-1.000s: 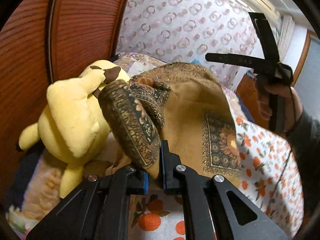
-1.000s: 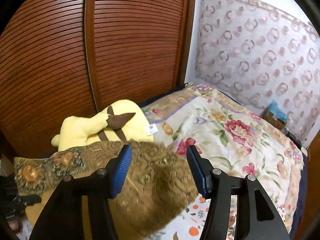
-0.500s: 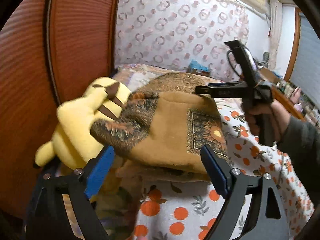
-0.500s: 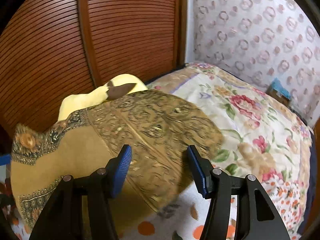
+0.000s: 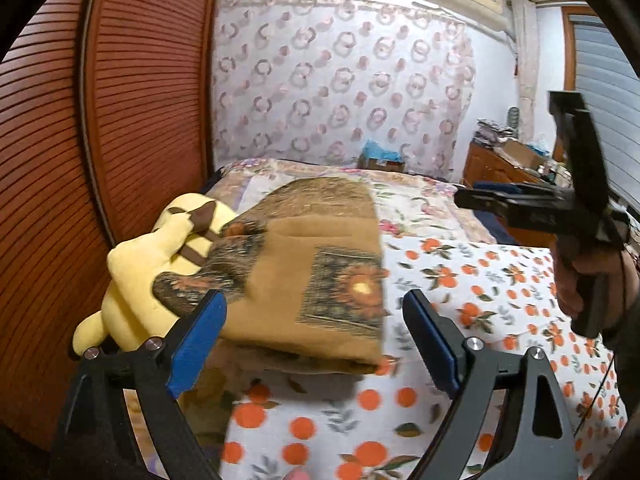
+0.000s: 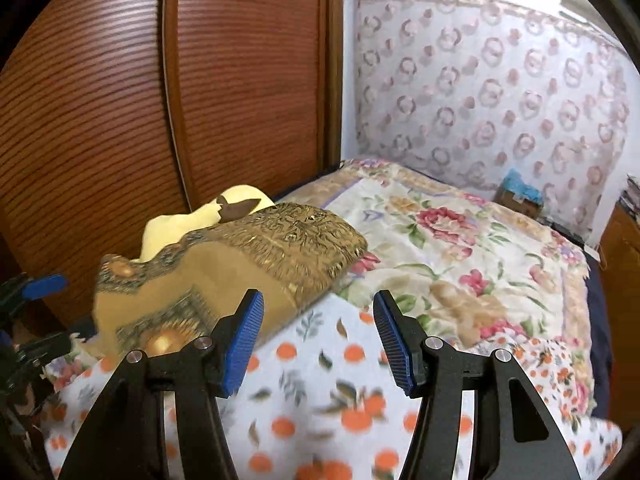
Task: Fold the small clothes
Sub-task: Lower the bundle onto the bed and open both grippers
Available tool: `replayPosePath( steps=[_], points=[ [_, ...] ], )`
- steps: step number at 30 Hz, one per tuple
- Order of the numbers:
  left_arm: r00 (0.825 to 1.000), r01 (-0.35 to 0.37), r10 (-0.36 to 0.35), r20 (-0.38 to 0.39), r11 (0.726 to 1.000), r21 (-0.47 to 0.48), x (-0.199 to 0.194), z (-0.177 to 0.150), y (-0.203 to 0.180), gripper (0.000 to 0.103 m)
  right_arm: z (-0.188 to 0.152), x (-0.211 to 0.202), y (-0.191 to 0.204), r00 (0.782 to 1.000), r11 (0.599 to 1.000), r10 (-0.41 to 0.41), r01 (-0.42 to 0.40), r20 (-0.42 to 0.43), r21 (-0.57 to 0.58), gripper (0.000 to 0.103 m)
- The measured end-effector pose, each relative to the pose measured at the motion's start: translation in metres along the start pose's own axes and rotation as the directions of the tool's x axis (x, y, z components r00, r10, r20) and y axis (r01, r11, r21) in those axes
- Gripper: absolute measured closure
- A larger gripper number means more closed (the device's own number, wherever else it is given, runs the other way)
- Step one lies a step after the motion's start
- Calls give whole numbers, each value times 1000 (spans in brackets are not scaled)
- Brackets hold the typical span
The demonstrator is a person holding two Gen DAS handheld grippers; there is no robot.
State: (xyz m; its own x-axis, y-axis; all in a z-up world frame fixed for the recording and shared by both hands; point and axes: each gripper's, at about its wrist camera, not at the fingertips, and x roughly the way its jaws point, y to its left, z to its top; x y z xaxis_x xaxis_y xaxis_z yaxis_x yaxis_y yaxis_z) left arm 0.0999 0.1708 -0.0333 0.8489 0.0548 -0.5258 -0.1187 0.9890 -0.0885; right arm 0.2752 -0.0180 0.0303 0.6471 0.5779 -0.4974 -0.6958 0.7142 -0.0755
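Left gripper (image 5: 314, 340) fills the bottom of my left wrist view with its blue-padded jaws spread wide and nothing between them. Just past the pads, at centre frame, lies the folded tan-brown cloth with dark ornate borders and an orange flower panel (image 5: 308, 272). It rests on the white bedsheet printed with oranges (image 5: 480, 300), its left edge draped against the yellow plush toy with brown-tipped ears (image 5: 148, 268). I judge the cloth light, soft and limp; it sags over the toy, so it will droop wherever it is unsupported. The layered edge nearest me looks like the best place to pinch, catching all layers at once. At right frame a hand holds the right gripper (image 5: 516, 200), clear of the cloth.

Right gripper (image 6: 318, 334), in my right wrist view, is likewise gaping and empty at bottom centre. The cloth sits at left of centre, a plump mound with a filigree-patterned top layer and plain tan beneath. Its lower edge is just behind the left pad; whether they touch I cannot tell. Behind it, the floral quilt (image 6: 460, 248) covers the rest of the bed.
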Motion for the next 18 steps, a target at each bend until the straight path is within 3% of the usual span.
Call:
replayPosePath(
  steps=[7, 18],
  points=[
    [999, 17, -20, 37, 997, 74, -16, -1, -42, 13, -48, -65, 12, 997, 997, -61, 59, 39, 58, 30],
    [996, 76, -82, 41, 990, 118, -34, -9, -99, 13, -100, -154, 29, 975, 960, -219, 209, 36, 185, 29]
  ],
)
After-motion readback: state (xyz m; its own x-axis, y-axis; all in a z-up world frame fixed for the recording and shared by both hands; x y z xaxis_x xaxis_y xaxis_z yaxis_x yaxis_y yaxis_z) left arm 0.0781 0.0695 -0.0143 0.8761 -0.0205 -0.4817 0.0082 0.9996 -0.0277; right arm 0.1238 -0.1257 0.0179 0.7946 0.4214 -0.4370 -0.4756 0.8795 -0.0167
